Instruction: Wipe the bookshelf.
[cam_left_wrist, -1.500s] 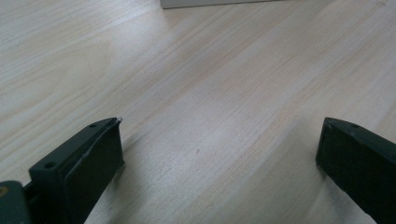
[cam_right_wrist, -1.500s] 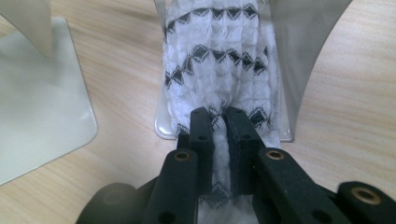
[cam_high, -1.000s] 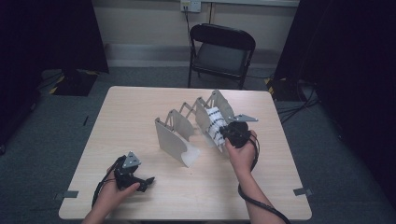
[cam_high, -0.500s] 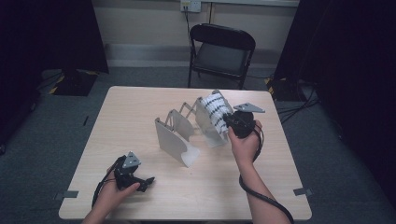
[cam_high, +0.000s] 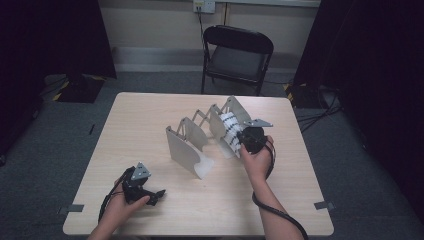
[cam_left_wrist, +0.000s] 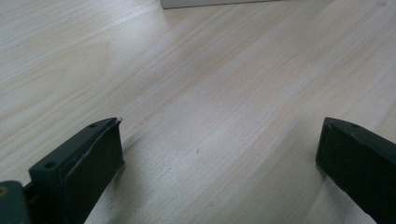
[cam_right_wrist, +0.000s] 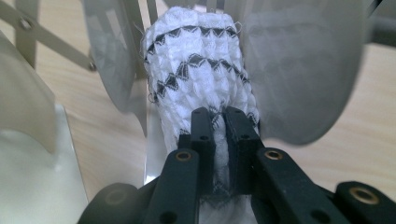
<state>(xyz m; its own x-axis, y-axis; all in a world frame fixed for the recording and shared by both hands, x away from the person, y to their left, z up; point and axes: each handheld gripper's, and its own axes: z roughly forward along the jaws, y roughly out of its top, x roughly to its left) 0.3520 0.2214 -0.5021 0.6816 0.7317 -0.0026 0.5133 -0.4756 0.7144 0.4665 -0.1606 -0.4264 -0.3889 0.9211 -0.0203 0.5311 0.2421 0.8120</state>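
A white cloth with black zigzag bands (cam_right_wrist: 198, 79) sits rolled between two translucent plates of an accordion rack (cam_high: 192, 142) in the middle of the table. My right gripper (cam_right_wrist: 218, 114) is shut on the cloth's near end, its jaws pinching the fabric. From above, that gripper (cam_high: 239, 138) sits at the rack's right end against the cloth (cam_high: 229, 129). My left gripper (cam_high: 161, 193) rests low near the table's front left, jaws pointing right. Its jaws (cam_left_wrist: 219, 135) stand wide apart over bare wood with nothing between them.
The wooden table (cam_high: 150, 115) has free room to the left and in front of the rack. A black folding chair (cam_high: 235, 52) stands behind the far edge. Tape marks sit by the front corners. Dark curtains flank the room.
My right hand rose with the cloth toward the rack's top right, then came back down and nearer, settling the cloth between the plates. The left hand stayed in place.
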